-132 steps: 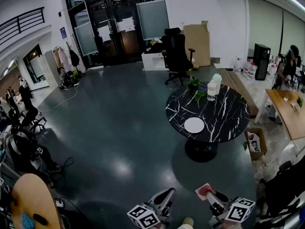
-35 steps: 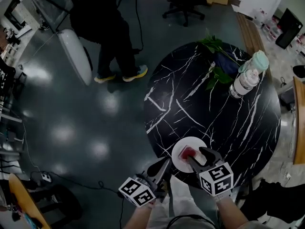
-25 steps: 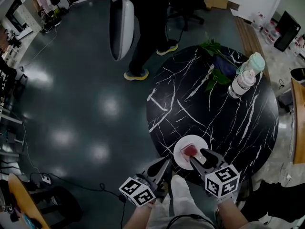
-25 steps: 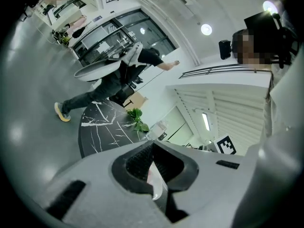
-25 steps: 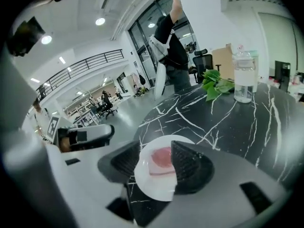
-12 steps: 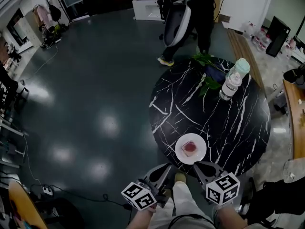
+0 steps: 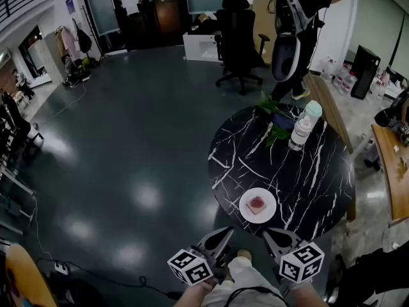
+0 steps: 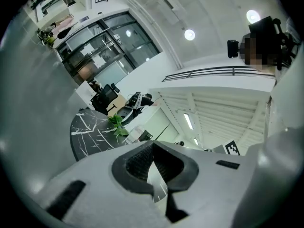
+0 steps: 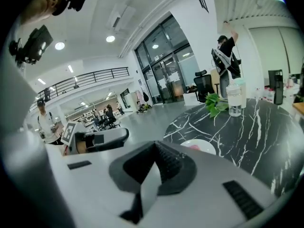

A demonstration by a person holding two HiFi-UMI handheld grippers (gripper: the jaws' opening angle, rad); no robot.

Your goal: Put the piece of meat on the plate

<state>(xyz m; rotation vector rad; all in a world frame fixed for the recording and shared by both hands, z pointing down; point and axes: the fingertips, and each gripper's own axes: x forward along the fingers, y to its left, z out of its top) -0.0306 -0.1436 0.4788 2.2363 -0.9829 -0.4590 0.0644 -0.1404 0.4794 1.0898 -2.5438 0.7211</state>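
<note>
Small red piece of meat [image 7: 256,204] sat centred on the round white plate [image 7: 269,212] at the black white-veined marble worktop [image 7: 307,171] edge, so left hand-held gripper [image 7: 225,233] and right hand-held gripper [image 7: 270,234] were pressed together, empty, held off the worktop; placement looked done.

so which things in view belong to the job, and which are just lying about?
Job:
- red piece of meat, already lying on
- round white plate

Lying about:
- clear plastic bottle
- green leafy plant
- black office chair
</note>
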